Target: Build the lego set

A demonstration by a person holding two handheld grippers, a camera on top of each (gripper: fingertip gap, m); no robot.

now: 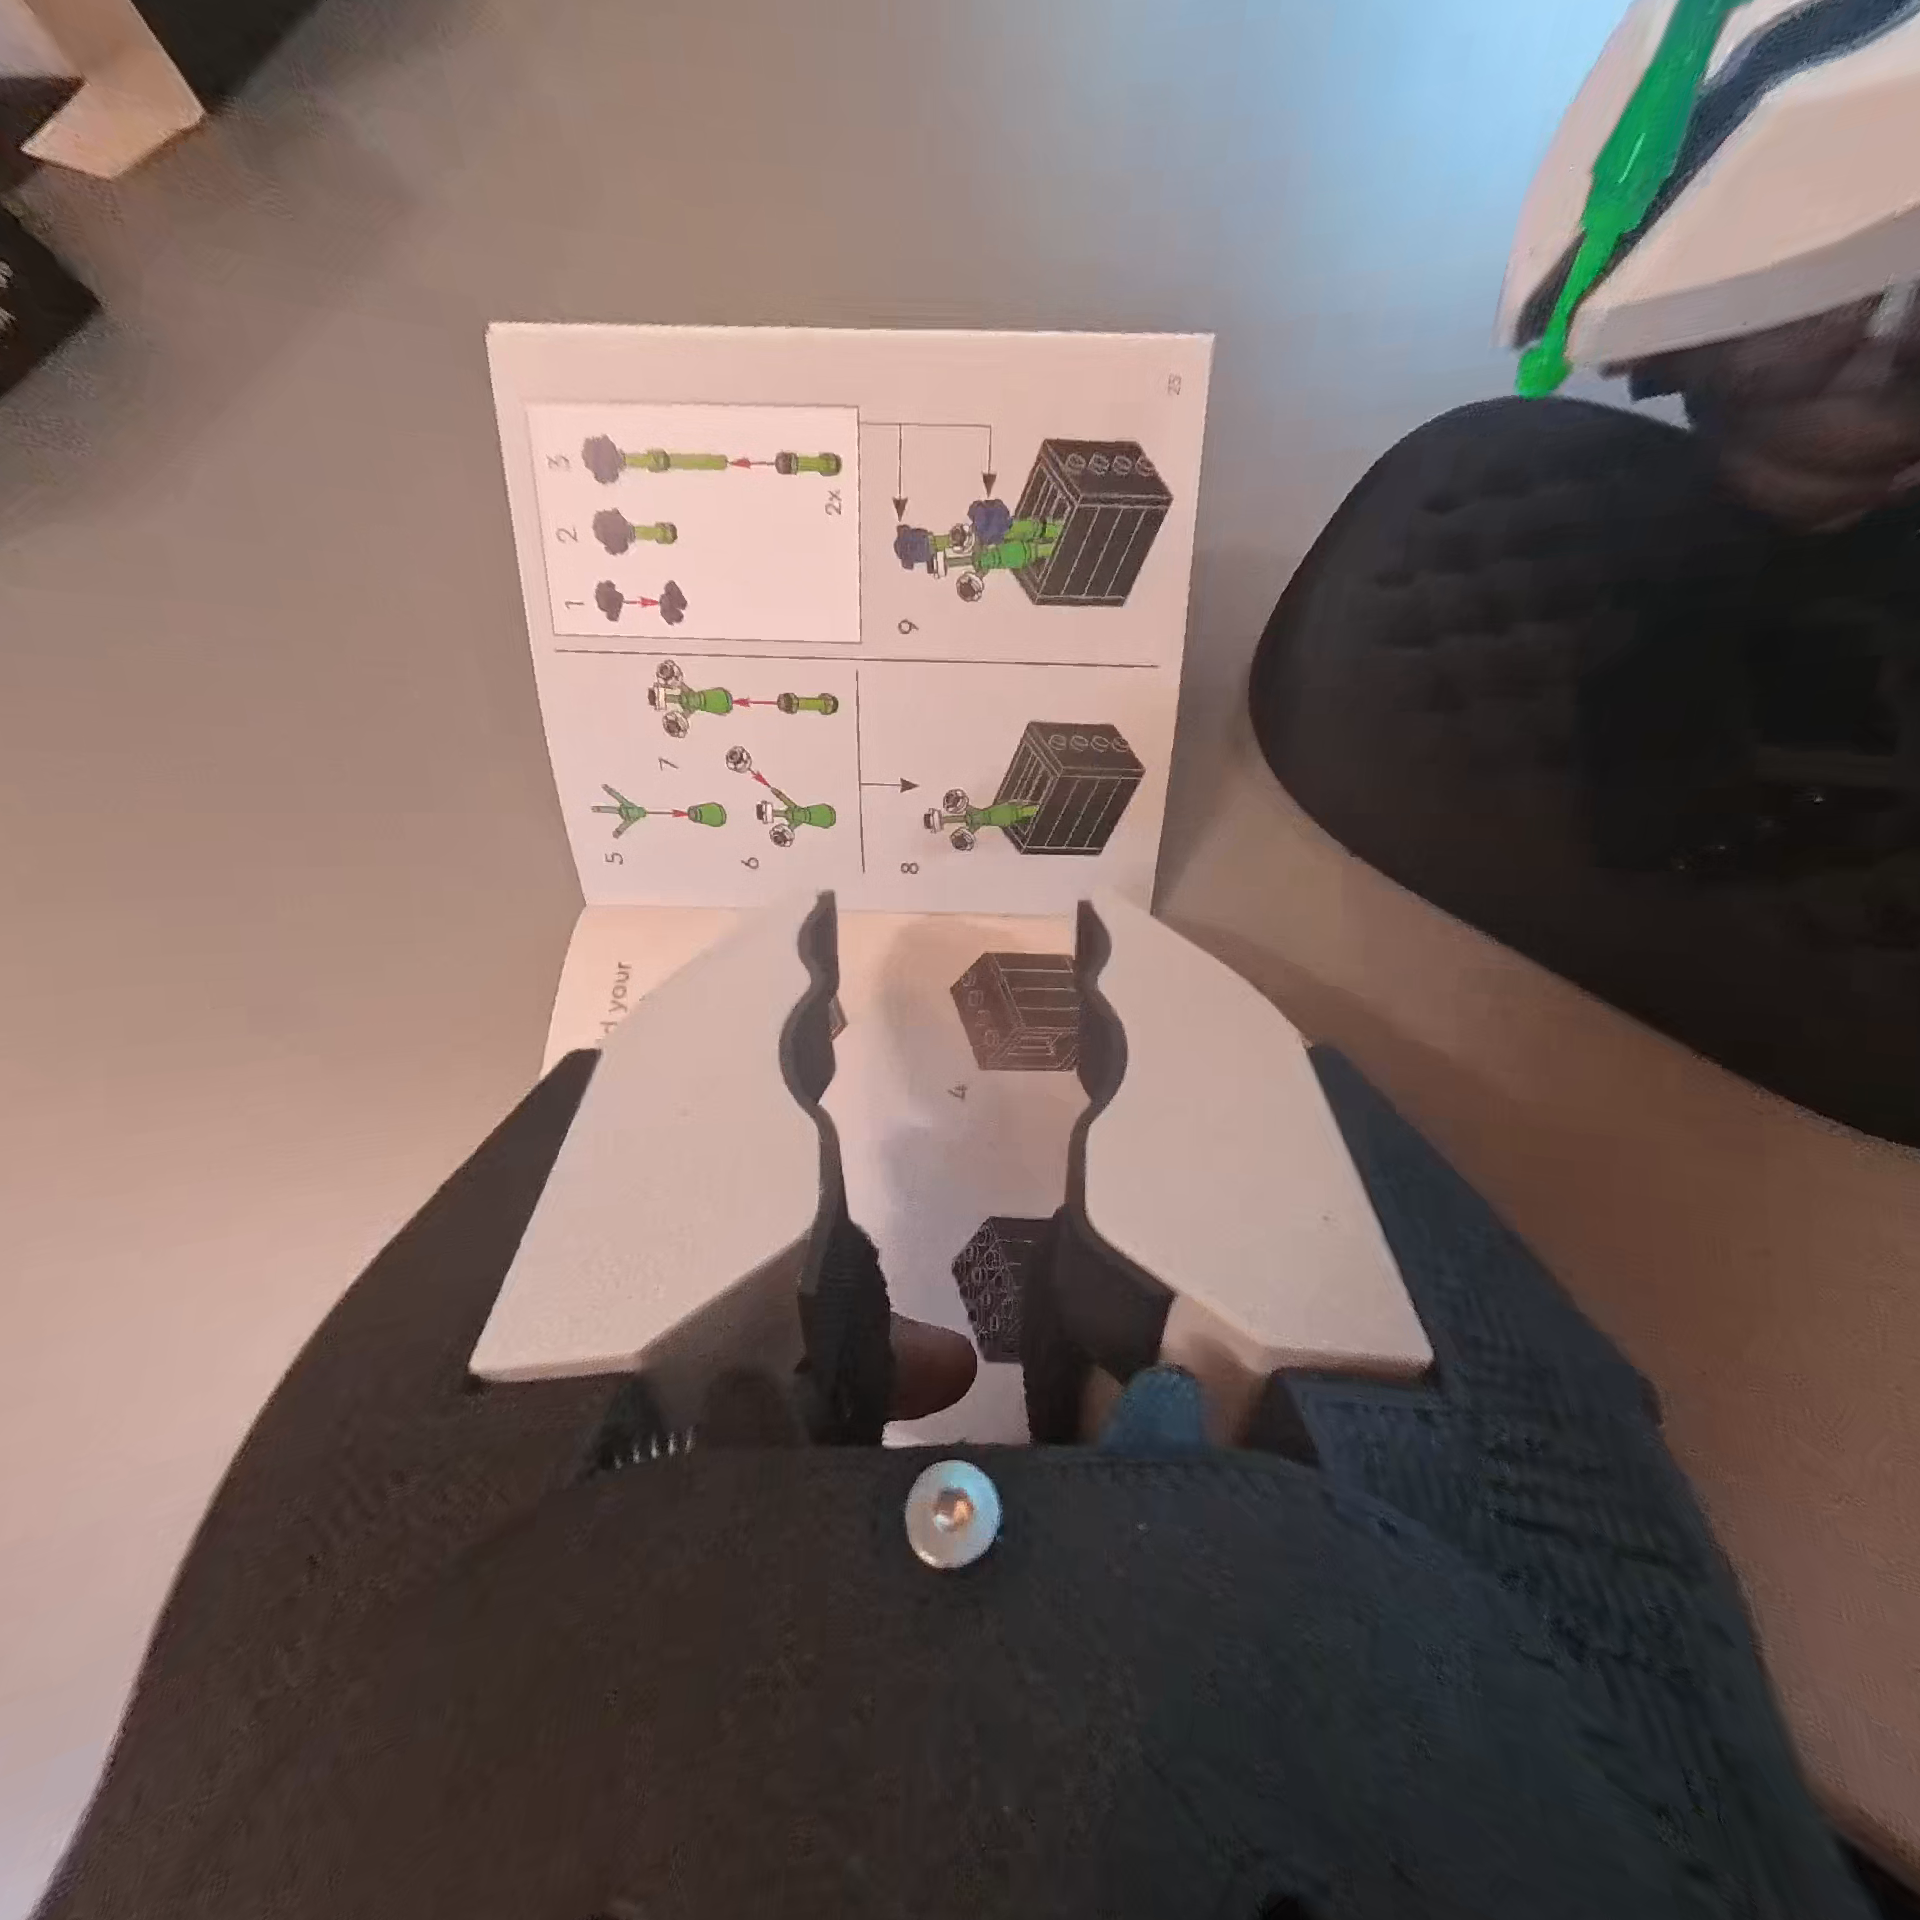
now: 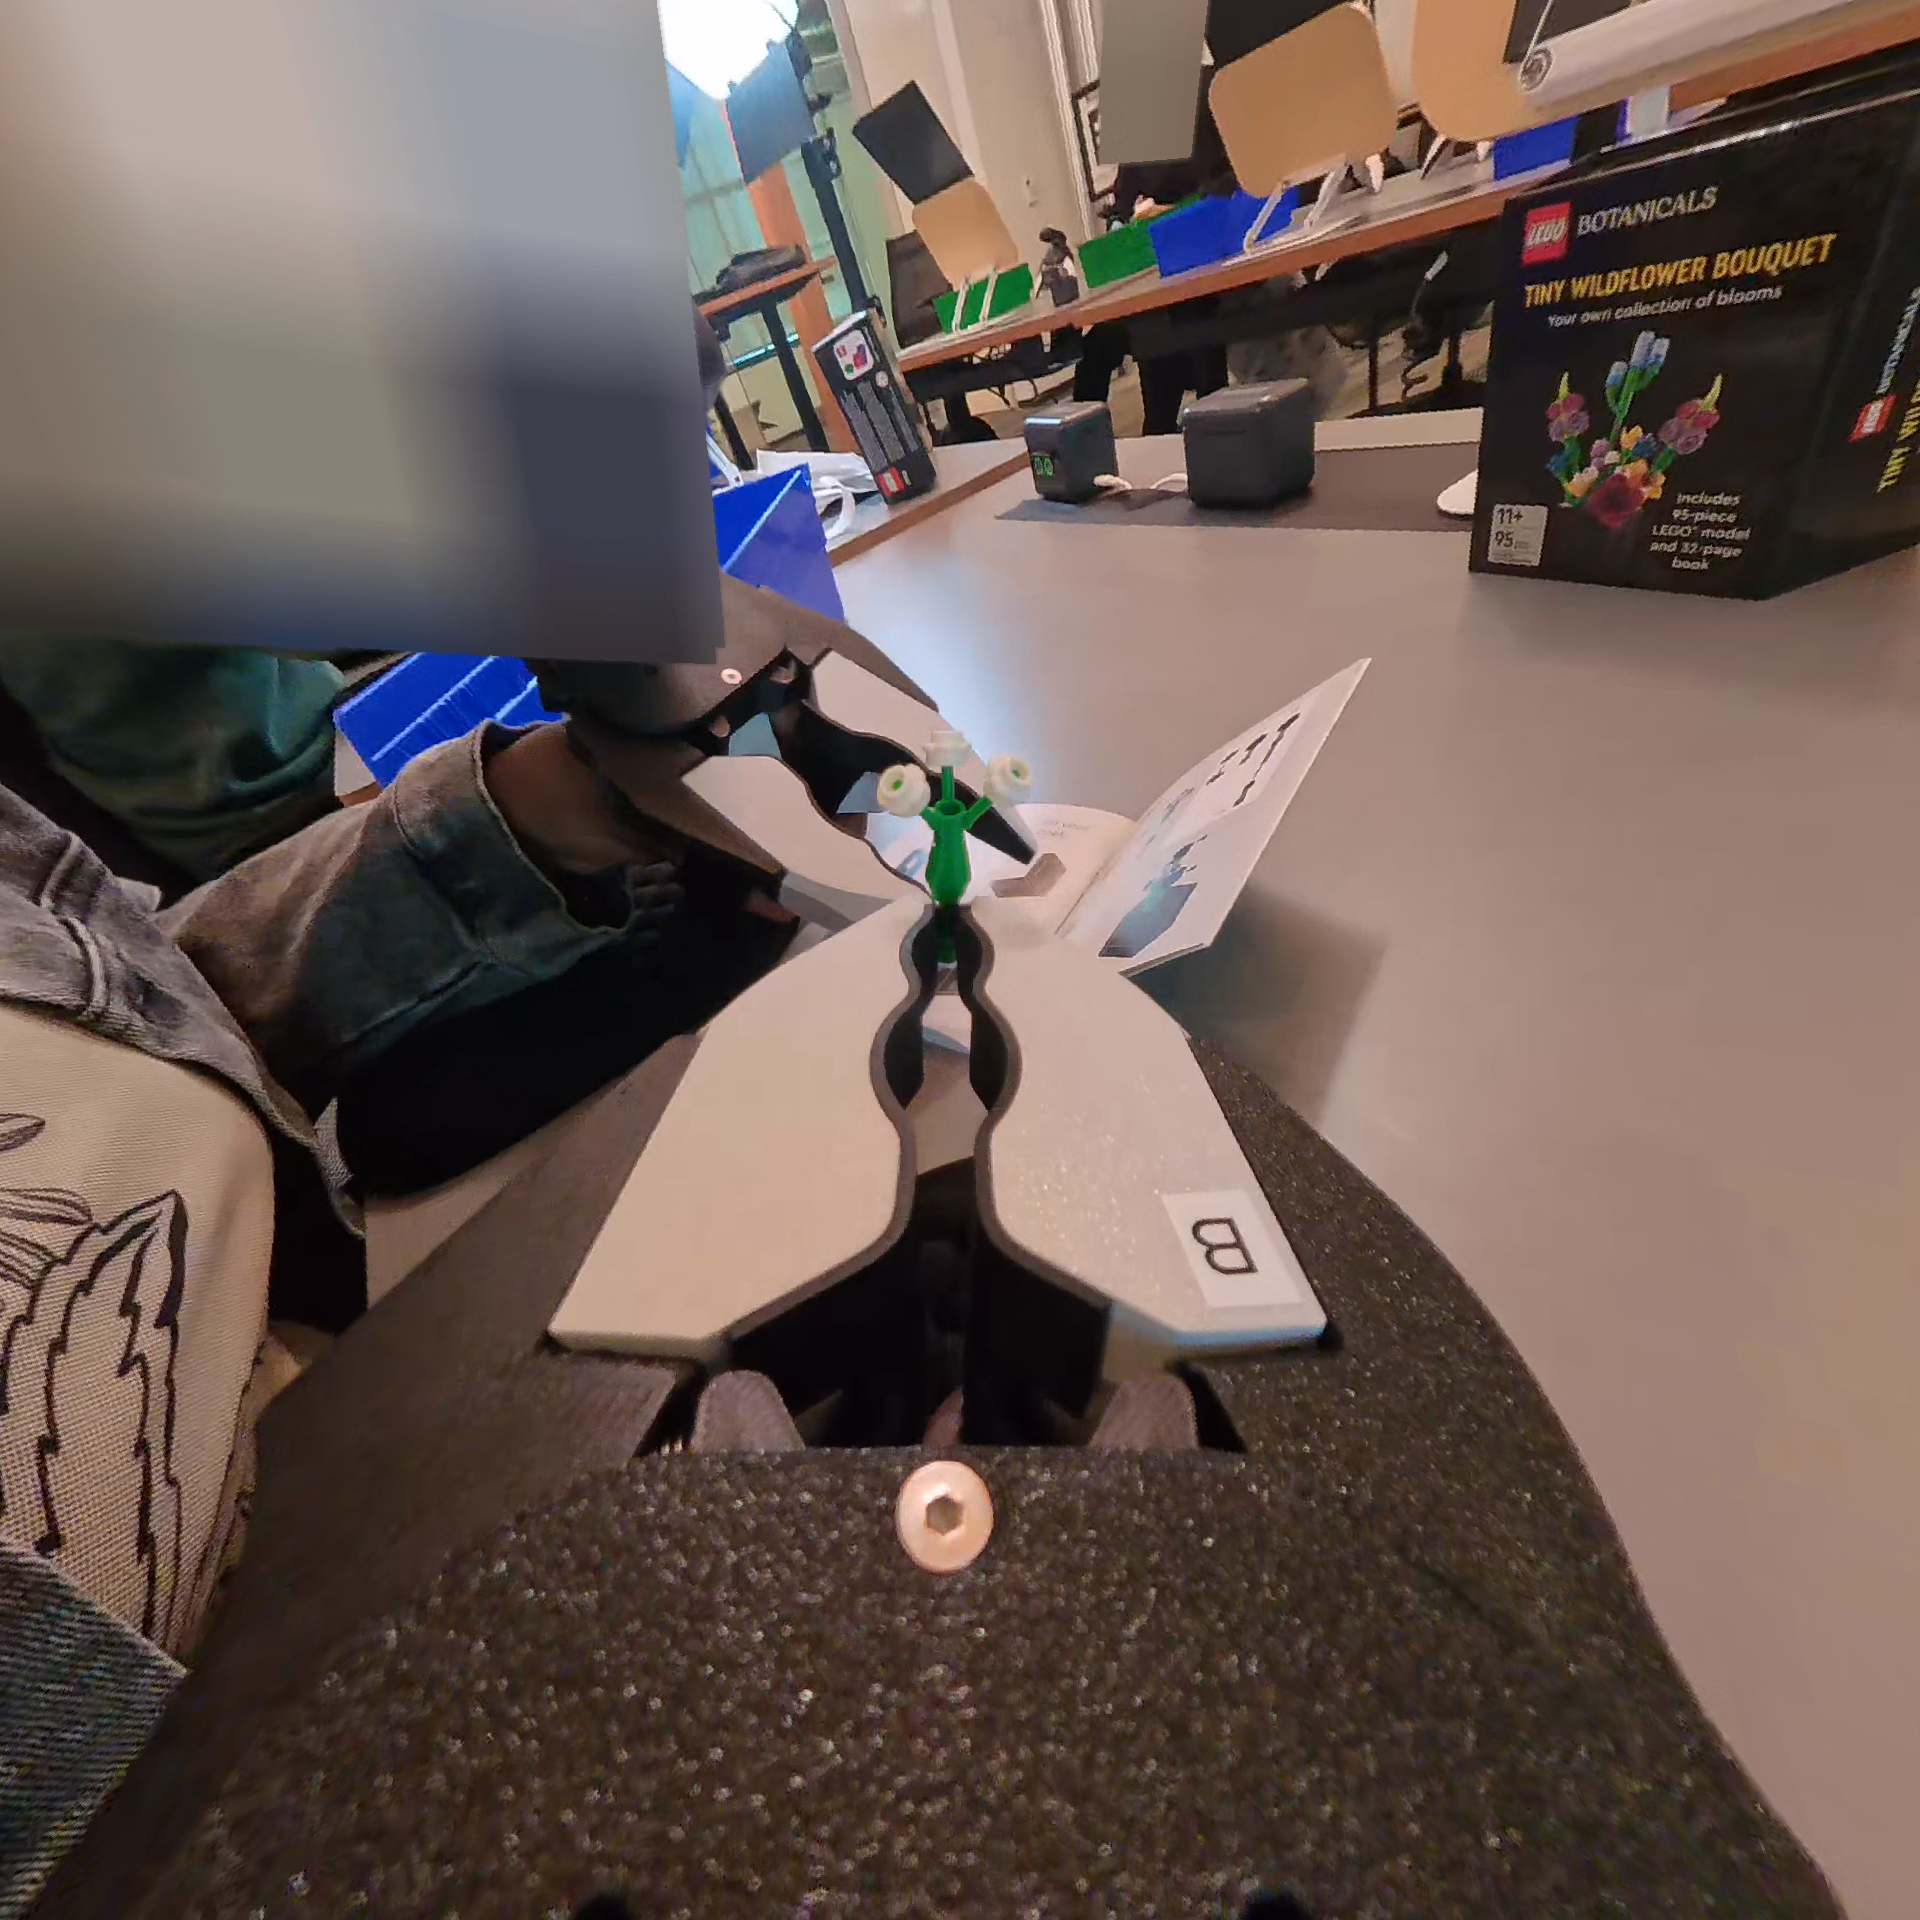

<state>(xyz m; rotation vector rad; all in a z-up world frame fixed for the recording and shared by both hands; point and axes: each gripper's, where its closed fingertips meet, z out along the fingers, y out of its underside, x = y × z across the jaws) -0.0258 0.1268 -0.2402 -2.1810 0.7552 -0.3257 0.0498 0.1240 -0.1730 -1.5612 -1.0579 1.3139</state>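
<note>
The right claw is pinching the base of a green Lego flower stem that stands upright from its tips and ends in three small white blossoms. In the left wrist view the same green stem shows at the upper right corner, blurred, in the right claw's pale fingers.

The left claw hangs spread over the open instruction booklet and grips nothing. The booklet lies on the grey counter; its far page is raised at the fold and shows numbered building steps. In the right wrist view the left claw sits just behind the stem, over the booklet, held by a person's hand in a grey denim sleeve.

A dark rounded object, out of focus, lies right of the booklet in the left wrist view. Farther back on the counter stands the black Lego box with flowers pictured on it, and beyond it two small dark grey devices on a dark mat. Blue bins sit at the counter's left edge.
</note>
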